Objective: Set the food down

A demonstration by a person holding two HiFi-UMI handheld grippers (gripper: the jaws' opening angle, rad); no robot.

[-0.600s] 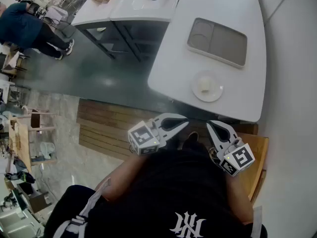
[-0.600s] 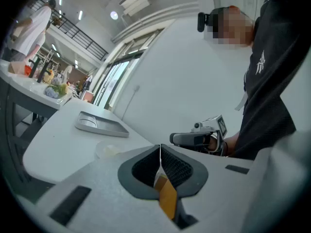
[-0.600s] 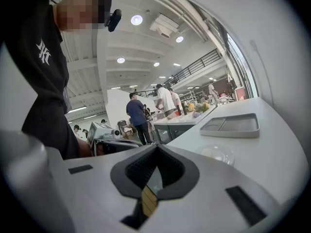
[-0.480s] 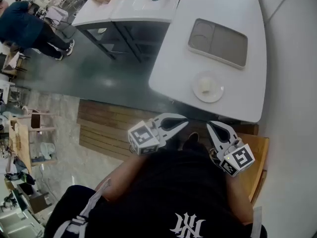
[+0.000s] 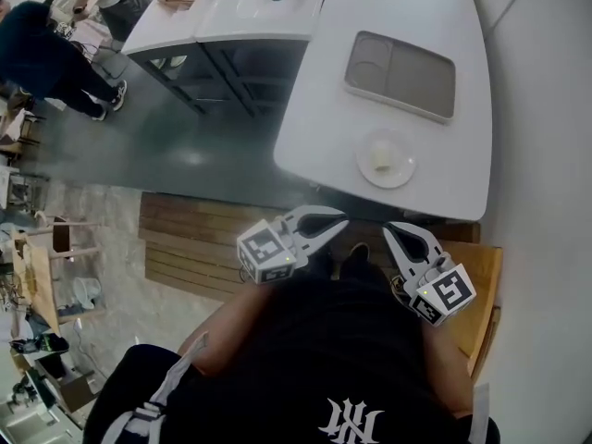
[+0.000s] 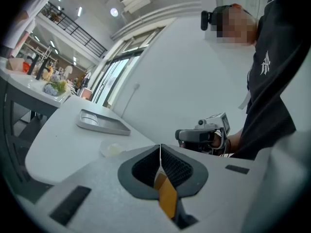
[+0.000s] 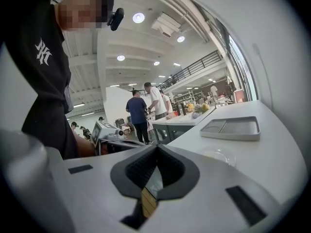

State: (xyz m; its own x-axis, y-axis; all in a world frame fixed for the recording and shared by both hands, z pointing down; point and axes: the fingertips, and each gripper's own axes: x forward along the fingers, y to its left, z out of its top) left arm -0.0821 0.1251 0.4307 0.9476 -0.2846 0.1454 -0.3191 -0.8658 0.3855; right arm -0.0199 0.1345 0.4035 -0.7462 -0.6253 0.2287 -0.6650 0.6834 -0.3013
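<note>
- Left gripper [image 6: 160, 155]: jaws are pressed together with nothing between them. It is held close to the person's body, short of the table [image 5: 324, 137].
- Right gripper [image 7: 156, 154]: jaws are likewise closed flat and nothing is caught in them. It is held beside the left one but apart from it, also short of the table edge.
- Nothing on the table is touched by either gripper.
- Food [image 5: 381, 162]: a small pale lump is seen lying on a round plate [image 5: 403, 176] near the table's front edge. It lies ahead of the right gripper, apart from both grippers.
- Tray [image 5: 400, 75]: grey, with compartments, placed further back on the table; nothing is seen in it.
- Progress: the set-down is judged done, since the food rests on the plate and nothing is carried.
- Left to do: no further item to place is seen. Whether the tray was meant as the food's place cannot be told.
</note>
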